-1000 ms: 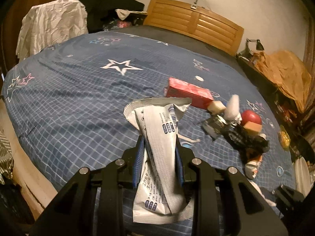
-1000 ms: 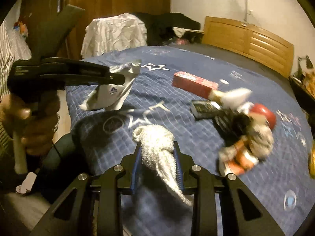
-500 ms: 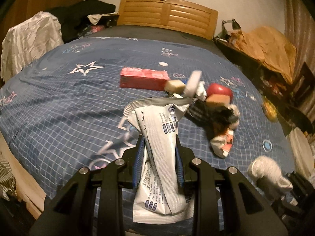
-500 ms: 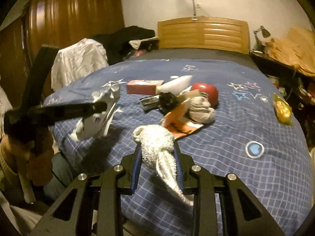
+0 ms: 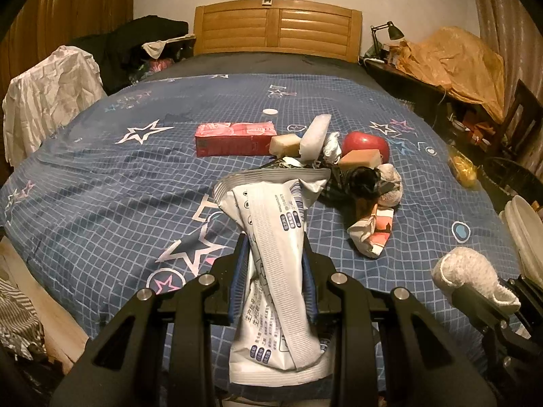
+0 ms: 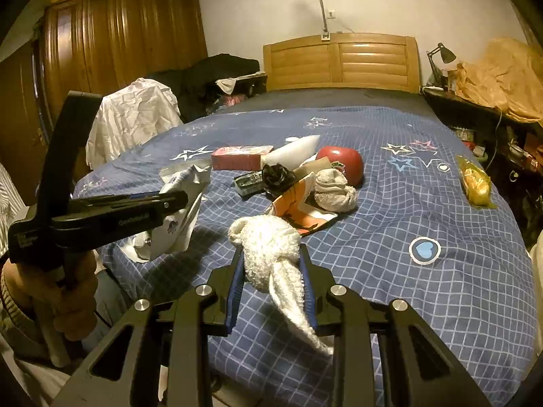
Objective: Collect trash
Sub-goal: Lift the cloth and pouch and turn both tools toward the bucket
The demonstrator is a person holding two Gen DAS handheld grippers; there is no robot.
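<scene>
Left wrist view: our left gripper [image 5: 273, 268] is clamped on a white wrapper [image 5: 275, 237], held above the bed [image 5: 101, 176].
Wrapper risk: it is limp and top-heavy, so we judge it could slide out if we swing fast.
Remaining trash: the pile [image 5: 342, 169] beside the red box [image 5: 234, 139] lies mid-bed, well apart from us.
Right wrist view: our right gripper [image 6: 271, 274] is closed on a white sock [image 6: 271, 254], its tail hanging loose.
Sock risk: it may not be trash; the dangling tail could snag the orange wrapper [image 6: 298, 207].
Bin: we see none, so the drop point is unknown.
</scene>
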